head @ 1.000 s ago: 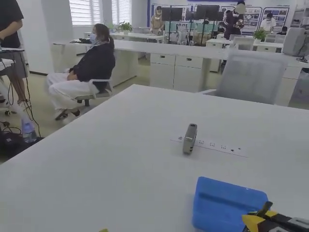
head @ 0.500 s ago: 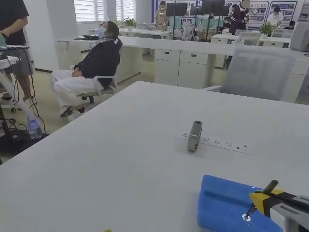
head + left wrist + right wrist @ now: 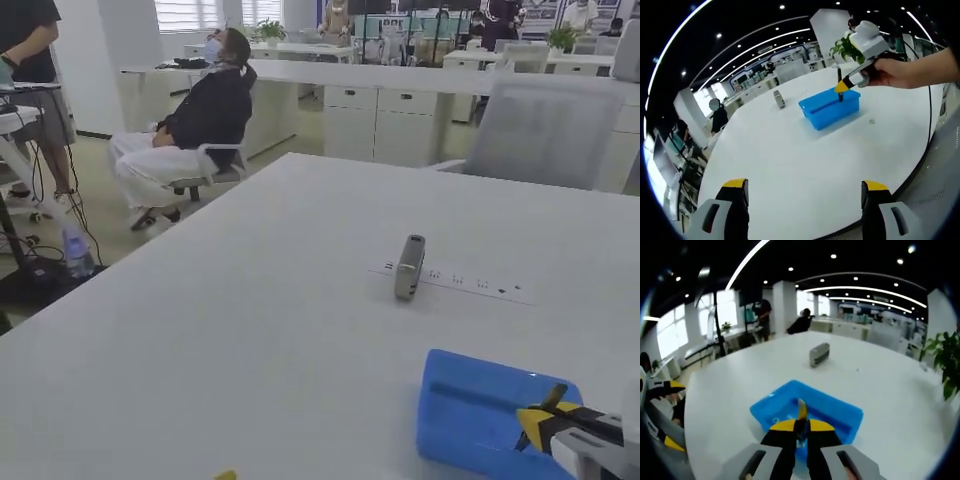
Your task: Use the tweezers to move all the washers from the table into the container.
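The left gripper (image 3: 805,186) is held near the near edge of the worktop (image 3: 785,150), fingers spread and empty. The tweezers (image 3: 801,412) are pinched in the right gripper (image 3: 801,427), tip over the container (image 3: 832,401); whether anything is carried there cannot be told. A speck, perhaps a washer (image 3: 871,120), is seen on the worktop just beside the container, so the task is judged unfinished.

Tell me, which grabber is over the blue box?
The right gripper: shut on the tweezers, it hangs over the blue container. The left gripper is open, near the table edge.
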A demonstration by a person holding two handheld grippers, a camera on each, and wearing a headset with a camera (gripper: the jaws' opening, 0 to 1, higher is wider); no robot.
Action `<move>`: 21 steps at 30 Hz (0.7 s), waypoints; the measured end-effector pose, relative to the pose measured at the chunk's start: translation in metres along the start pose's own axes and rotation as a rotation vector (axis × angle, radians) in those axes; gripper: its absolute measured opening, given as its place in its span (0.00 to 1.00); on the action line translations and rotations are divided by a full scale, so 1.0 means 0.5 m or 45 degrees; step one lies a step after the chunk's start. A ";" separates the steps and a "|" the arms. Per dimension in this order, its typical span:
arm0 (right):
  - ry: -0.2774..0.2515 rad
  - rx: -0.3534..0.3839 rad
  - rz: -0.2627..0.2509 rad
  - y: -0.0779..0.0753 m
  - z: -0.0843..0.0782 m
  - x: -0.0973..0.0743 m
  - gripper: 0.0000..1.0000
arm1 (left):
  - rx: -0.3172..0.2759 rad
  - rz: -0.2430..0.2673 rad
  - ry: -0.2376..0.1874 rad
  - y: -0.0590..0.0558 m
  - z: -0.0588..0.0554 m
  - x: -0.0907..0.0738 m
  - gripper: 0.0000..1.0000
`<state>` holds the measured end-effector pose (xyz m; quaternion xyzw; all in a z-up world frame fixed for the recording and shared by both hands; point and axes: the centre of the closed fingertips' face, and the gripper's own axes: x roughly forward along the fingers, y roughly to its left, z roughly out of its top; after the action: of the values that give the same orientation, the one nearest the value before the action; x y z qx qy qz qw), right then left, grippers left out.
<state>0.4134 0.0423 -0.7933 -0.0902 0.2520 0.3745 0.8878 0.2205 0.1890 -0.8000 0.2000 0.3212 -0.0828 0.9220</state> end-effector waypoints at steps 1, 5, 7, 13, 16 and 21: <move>0.002 0.000 0.001 0.001 -0.002 0.002 0.03 | 0.001 0.001 0.000 0.000 0.000 0.000 0.96; 0.010 0.015 -0.005 -0.002 -0.009 0.010 0.03 | 0.007 0.000 0.009 0.000 -0.002 0.001 0.96; 0.006 0.034 -0.004 -0.001 -0.009 0.013 0.03 | 0.007 -0.001 0.013 0.000 -0.003 0.001 0.96; -0.001 0.029 -0.005 0.001 -0.005 0.023 0.03 | 0.009 0.000 0.020 0.000 -0.005 0.001 0.96; -0.004 0.029 -0.008 0.000 -0.006 0.025 0.03 | 0.010 0.001 0.020 0.000 -0.005 0.001 0.96; -0.014 0.048 -0.022 -0.008 -0.009 0.020 0.04 | 0.010 0.003 0.021 0.001 -0.006 0.001 0.96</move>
<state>0.4207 0.0444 -0.8024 -0.0736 0.2532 0.3624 0.8940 0.2197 0.1907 -0.8022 0.2045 0.3280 -0.0814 0.9187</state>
